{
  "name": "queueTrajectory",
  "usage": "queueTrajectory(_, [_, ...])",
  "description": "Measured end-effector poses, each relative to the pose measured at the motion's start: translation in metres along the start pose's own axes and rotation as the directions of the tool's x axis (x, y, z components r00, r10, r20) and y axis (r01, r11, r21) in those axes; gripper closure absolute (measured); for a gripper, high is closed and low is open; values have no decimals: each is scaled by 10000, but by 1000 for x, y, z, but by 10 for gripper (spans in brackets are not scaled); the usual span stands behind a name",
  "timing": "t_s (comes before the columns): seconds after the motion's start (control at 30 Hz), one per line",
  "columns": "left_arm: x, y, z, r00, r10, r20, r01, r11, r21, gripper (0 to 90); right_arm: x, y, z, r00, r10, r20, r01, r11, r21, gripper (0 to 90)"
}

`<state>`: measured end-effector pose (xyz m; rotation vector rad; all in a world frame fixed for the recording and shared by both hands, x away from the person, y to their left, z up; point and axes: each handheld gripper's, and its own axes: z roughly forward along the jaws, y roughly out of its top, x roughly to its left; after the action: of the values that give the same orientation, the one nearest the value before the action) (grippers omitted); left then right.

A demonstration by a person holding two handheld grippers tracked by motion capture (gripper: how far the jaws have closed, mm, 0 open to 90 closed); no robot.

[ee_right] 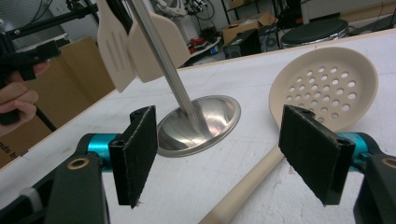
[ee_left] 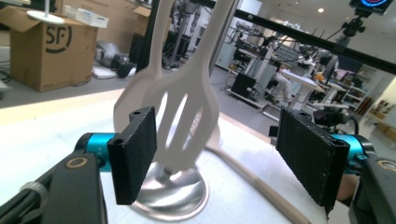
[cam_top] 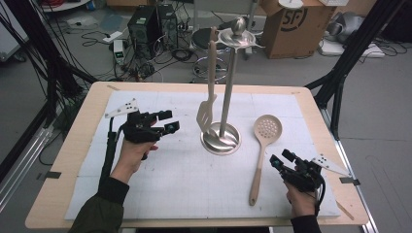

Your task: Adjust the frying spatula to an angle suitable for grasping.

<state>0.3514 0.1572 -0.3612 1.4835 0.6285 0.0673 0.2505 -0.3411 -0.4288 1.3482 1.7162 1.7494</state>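
Observation:
A steel utensil stand (cam_top: 221,138) with a round base and a tall pole stands mid-table. A beige slotted spatula (cam_top: 207,110) hangs from its top disc; in the right gripper view a plain spatula (ee_right: 159,46) hangs beside the slotted one (ee_right: 112,46). A beige skimmer spoon (cam_top: 266,129) lies flat to the right of the base, handle toward the near edge. My left gripper (cam_top: 170,121) is held open to the left of the stand, with the slotted spatula (ee_left: 187,116) beyond its jaws. My right gripper (cam_top: 281,158) is open just right of the skimmer's handle (ee_right: 247,186).
A white mat (cam_top: 184,184) covers the wooden table (cam_top: 63,194). Behind the table the floor holds a cardboard box (cam_top: 296,26), a stool, electronics and cables. Black frame legs (cam_top: 340,73) stand at the table's right and left sides.

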Motion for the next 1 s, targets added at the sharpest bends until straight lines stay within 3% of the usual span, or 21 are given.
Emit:
queueTrajectory(0.3, [3, -11, -13, 9990, -78, -442, 74, 9999, -94, 294, -1, 0, 0, 10000, 1, 13, -1, 10000, -98, 281])
queueTrajectory(1.0, [-3, -55, -38, 9949, -562, -839, 566, 9984, 30, 289, 1, 0, 1, 10000, -19, 9, 19, 10000, -45, 281])
